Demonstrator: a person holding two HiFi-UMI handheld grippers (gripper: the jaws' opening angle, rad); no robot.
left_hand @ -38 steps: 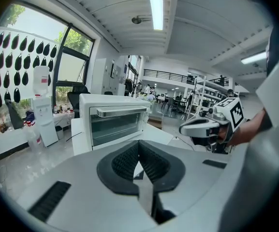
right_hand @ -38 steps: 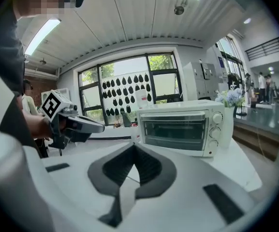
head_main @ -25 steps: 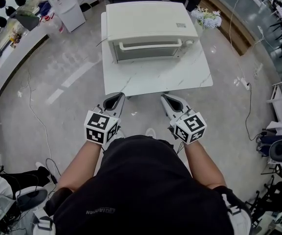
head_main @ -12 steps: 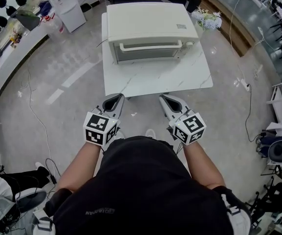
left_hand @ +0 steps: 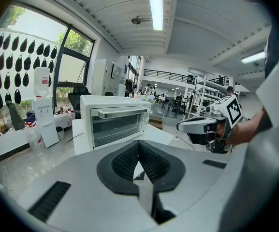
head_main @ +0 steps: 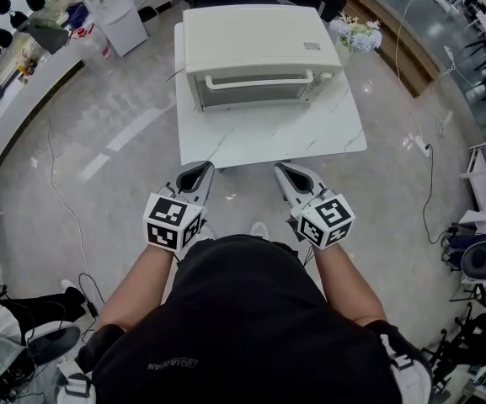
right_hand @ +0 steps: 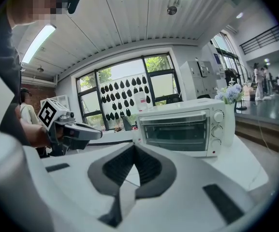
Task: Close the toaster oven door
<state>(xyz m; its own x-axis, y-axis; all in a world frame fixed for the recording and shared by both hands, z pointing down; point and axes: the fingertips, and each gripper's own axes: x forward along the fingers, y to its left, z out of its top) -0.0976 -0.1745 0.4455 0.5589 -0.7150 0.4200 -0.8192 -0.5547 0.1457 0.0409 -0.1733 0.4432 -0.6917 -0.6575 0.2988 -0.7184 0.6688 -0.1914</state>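
Observation:
A cream toaster oven [head_main: 259, 53] stands at the back of a white marble table [head_main: 268, 133], its glass door upright against the front with the bar handle [head_main: 259, 80] along the top. It also shows in the left gripper view [left_hand: 115, 122] and the right gripper view [right_hand: 183, 127]. My left gripper [head_main: 199, 168] and right gripper [head_main: 286, 169] hang side by side short of the table's near edge, well apart from the oven. Both are shut with nothing between the pads, as seen up close on the left gripper [left_hand: 139, 144] and the right gripper [right_hand: 134, 146].
A vase of flowers [head_main: 356, 32] sits at the table's far right corner. A water dispenser [head_main: 112, 7] stands at the back left. Cables [head_main: 57, 183] trail over the grey floor on both sides. Chairs and racks [head_main: 478, 251] crowd the right.

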